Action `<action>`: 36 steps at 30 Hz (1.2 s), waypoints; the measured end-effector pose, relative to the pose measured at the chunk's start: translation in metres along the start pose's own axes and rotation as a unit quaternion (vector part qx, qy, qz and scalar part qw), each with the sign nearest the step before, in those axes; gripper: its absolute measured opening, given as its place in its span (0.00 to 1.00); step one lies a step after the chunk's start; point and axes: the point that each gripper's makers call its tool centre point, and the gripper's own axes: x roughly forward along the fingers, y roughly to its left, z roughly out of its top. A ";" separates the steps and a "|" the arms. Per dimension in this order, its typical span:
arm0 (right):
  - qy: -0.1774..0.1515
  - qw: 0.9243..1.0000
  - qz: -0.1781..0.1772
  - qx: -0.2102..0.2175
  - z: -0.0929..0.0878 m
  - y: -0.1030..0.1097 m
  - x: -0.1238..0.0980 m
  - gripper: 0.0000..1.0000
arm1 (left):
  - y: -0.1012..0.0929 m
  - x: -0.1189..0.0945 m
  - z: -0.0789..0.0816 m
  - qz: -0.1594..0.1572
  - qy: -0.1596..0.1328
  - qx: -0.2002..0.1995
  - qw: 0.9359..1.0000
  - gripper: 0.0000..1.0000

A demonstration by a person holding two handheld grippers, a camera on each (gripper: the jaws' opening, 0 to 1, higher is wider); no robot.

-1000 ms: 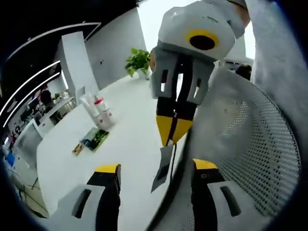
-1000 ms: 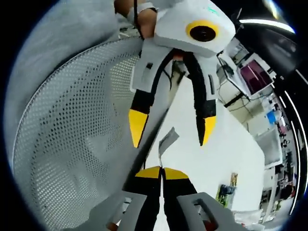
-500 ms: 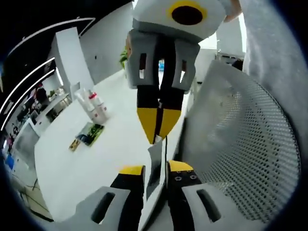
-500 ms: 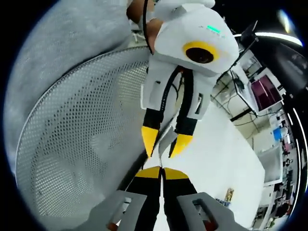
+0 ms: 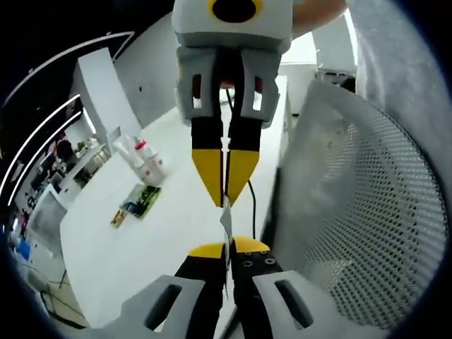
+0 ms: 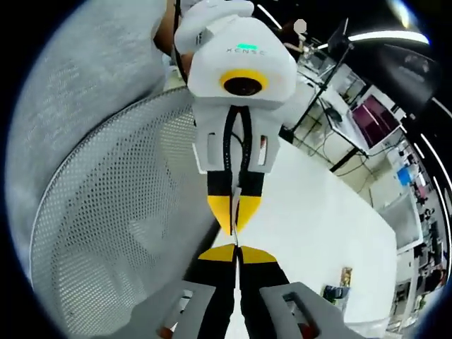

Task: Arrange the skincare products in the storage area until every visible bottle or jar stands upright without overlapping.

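In the left gripper view, a few white skincare bottles (image 5: 145,161), one with a red cap, stand close together far off on the white table (image 5: 176,212). My left gripper (image 5: 227,248) and right gripper (image 5: 226,201) face each other tip to tip above the table's edge. A thin grey strip (image 5: 226,220) runs between them, and both are shut on it. The right gripper view gives the same meeting: the right gripper (image 6: 238,253) at the bottom and the left gripper (image 6: 236,224) coming down from above.
A flat green packet (image 5: 138,203) lies on the table in front of the bottles. A grey mesh chair back (image 5: 353,212) stands close beside the grippers, and it also appears in the right gripper view as the chair back (image 6: 120,233). Desks and screens (image 6: 374,113) fill the room behind.
My left gripper, open one second ago, has closed on the grey strip held by the right gripper. The two grippers have drawn together until their tips nearly meet.
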 end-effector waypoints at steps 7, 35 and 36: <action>-0.006 1.000 -0.006 0.023 0.001 -0.003 -0.001 0.00 | 0.004 -0.001 0.001 0.010 -0.003 -0.003 1.000 0.01; -0.004 0.999 -0.033 0.027 0.008 -0.016 -0.003 0.00 | 0.023 -0.011 0.004 0.060 -0.013 0.028 0.998 0.00; -0.004 0.999 -0.037 0.027 0.008 -0.017 -0.003 0.00 | 0.023 -0.011 0.005 0.062 -0.014 0.029 0.998 0.00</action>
